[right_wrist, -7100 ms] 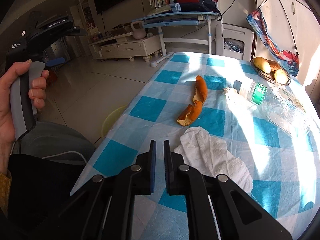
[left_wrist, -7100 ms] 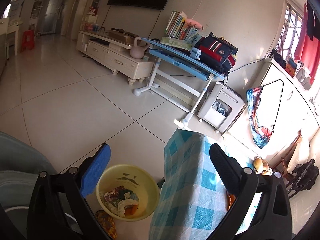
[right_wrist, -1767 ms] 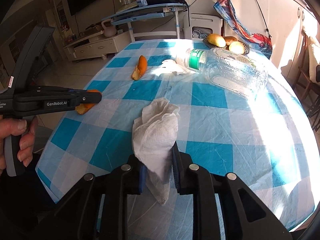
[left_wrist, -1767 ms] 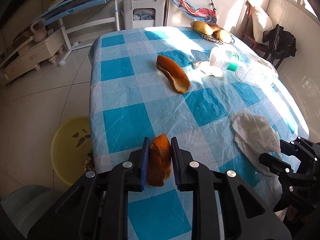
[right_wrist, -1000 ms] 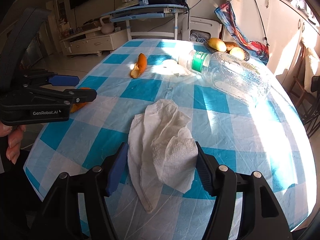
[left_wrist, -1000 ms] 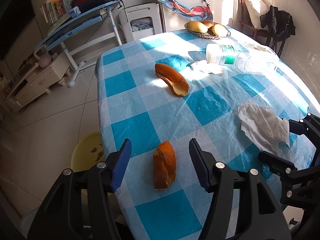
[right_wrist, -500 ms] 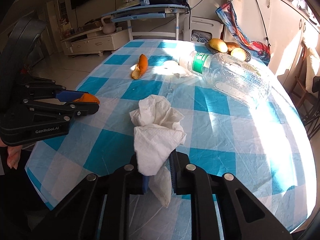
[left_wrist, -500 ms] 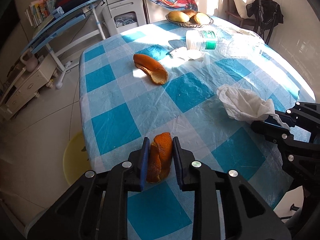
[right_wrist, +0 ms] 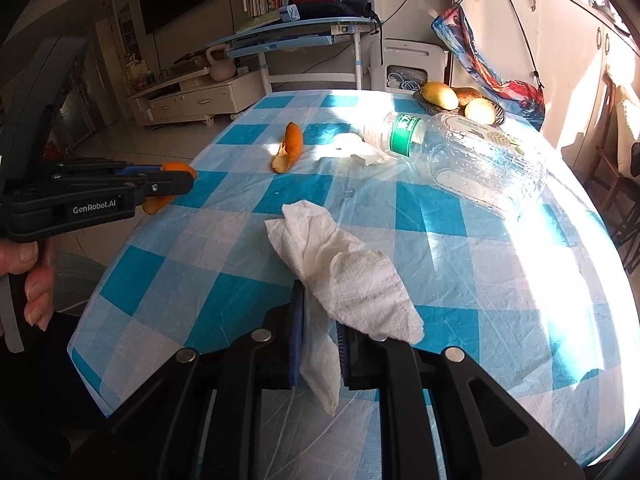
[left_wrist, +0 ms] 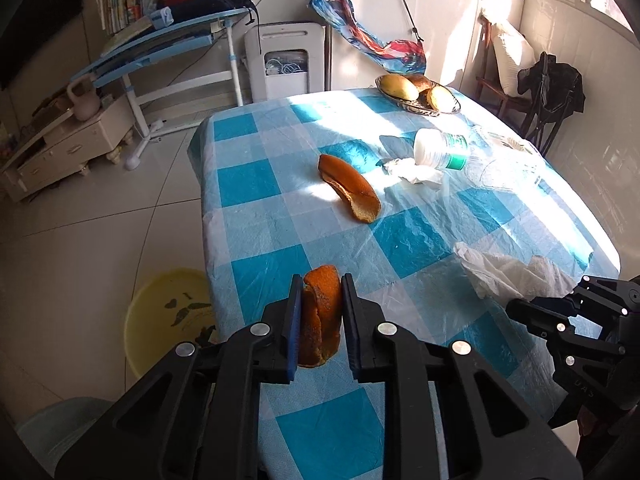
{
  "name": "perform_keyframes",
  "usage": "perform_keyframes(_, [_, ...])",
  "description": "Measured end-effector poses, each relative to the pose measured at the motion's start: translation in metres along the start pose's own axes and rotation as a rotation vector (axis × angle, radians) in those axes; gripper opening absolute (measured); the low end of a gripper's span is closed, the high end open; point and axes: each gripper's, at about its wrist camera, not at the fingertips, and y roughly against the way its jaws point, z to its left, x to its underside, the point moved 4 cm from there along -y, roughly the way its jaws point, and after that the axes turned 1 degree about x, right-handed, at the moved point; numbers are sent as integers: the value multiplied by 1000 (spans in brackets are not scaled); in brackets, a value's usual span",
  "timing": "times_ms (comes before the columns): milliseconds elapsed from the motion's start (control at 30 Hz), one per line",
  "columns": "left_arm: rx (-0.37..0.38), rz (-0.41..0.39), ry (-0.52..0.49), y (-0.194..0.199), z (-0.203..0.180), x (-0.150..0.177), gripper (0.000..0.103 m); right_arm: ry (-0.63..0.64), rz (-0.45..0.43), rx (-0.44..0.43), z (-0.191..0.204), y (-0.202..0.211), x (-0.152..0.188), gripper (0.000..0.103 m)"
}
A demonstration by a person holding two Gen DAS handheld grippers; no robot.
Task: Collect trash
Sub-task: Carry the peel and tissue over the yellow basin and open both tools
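My left gripper point(left_wrist: 320, 300) is shut on a piece of orange peel point(left_wrist: 320, 320) and holds it above the near left corner of the blue-checked table point(left_wrist: 256, 184). My right gripper point(right_wrist: 320, 320) is shut on a crumpled white paper towel point(right_wrist: 352, 280), lifted off the cloth. The towel also shows in the left wrist view point(left_wrist: 508, 272). A second orange peel point(left_wrist: 348, 188) lies mid-table. A small white tissue point(left_wrist: 412, 170) and an empty clear plastic bottle point(right_wrist: 460, 152) lie beyond it. A yellow trash bin point(left_wrist: 168, 316) stands on the floor left of the table.
A basket of fruit point(left_wrist: 418, 92) sits at the table's far edge. A blue desk point(left_wrist: 168, 48), a white appliance point(left_wrist: 286, 64) and a low cabinet point(left_wrist: 68, 144) stand behind. A chair with dark clothes point(left_wrist: 550, 88) is at the right.
Both grippers opened a second ago, then shut again on the peel and the towel. Since half a second ago both have lifted their items higher above the table.
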Motion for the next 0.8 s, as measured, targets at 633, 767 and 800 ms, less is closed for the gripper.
perform_keyframes(633, [-94, -59, 339, 31, 141, -14, 19, 105, -59, -170, 76, 8, -46, 15])
perform_keyframes(767, [-103, -14, 453, 15, 178, -3, 19, 157, -57, -224, 114, -4, -61, 15])
perform_keyframes(800, [-107, -6, 474, 11, 185, -1, 19, 171, -54, -237, 123, -7, -64, 15])
